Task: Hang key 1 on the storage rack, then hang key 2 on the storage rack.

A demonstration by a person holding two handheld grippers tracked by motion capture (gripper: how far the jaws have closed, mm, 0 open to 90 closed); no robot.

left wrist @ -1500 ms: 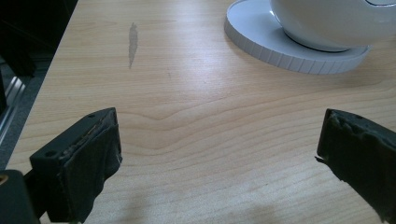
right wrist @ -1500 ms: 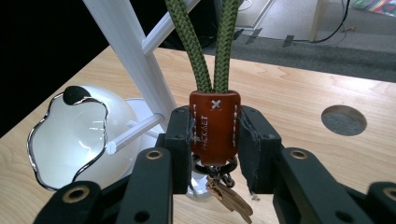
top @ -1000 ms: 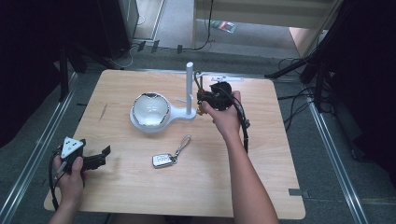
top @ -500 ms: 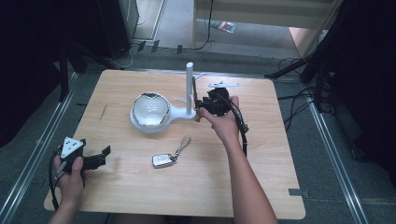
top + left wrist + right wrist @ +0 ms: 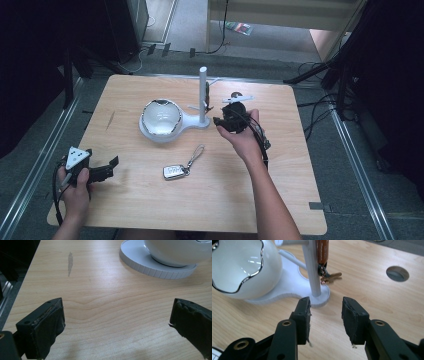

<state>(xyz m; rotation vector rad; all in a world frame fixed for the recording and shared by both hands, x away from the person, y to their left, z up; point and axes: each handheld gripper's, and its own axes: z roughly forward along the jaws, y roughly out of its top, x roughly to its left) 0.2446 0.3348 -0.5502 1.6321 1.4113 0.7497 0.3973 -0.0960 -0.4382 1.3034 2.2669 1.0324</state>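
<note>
A white bowl [image 5: 160, 117] sits on a white stand with an upright post [image 5: 203, 92]. From a peg on the post hangs a brown key case [image 5: 322, 251] with brass keys [image 5: 330, 277]. A silver car key fob [image 5: 174, 172] with a looped strap lies on the wooden table [image 5: 280, 190]. My right gripper [image 5: 218, 121] is low beside the post's foot, open; its jaws have just been opening and nothing is between them [image 5: 325, 302]. At the front left, my left gripper [image 5: 107, 167] rests open wide over bare wood [image 5: 115, 322], pointing towards the stand's round base [image 5: 155, 267].
A round hole [image 5: 397, 273] is cut in the tabletop behind the post. Cables and dark equipment ring the table on the floor, and metal rails [image 5: 35, 185] run along both sides. Bare wood spreads in front of the key fob.
My right gripper has come a little nearer and lower, from beside the hanging keys down to the post's foot. The left hand has stayed put.
</note>
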